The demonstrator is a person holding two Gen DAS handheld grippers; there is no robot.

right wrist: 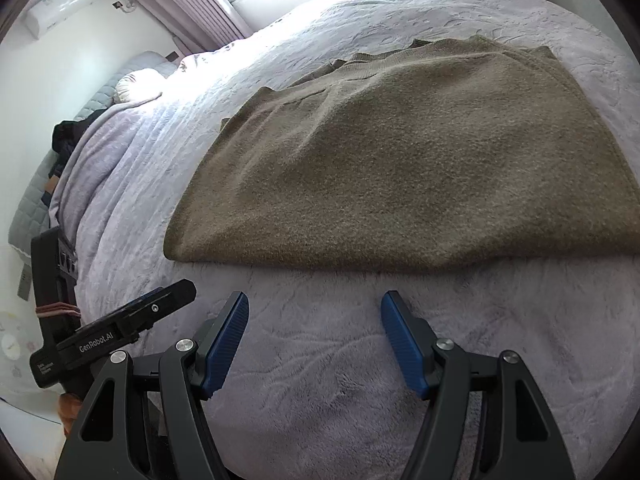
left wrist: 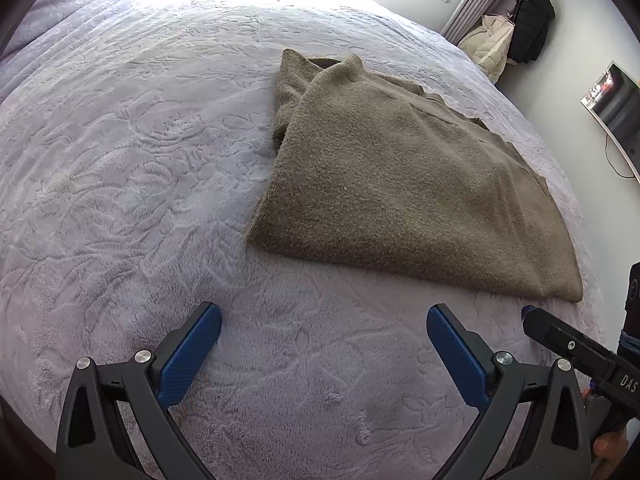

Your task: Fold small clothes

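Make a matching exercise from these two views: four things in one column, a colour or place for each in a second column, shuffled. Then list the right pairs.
Things:
1. sweater
2. bedspread
3. black jacket
4. air conditioner

Descriptions:
A. hanging by the wall past the far corner of the bed
B. pale lilac, with a raised leafy pattern
C. brown, lying folded on the bed
D. white, mounted high on the wall beside the curtain

Pairs: 1-C, 2-B, 3-A, 4-D
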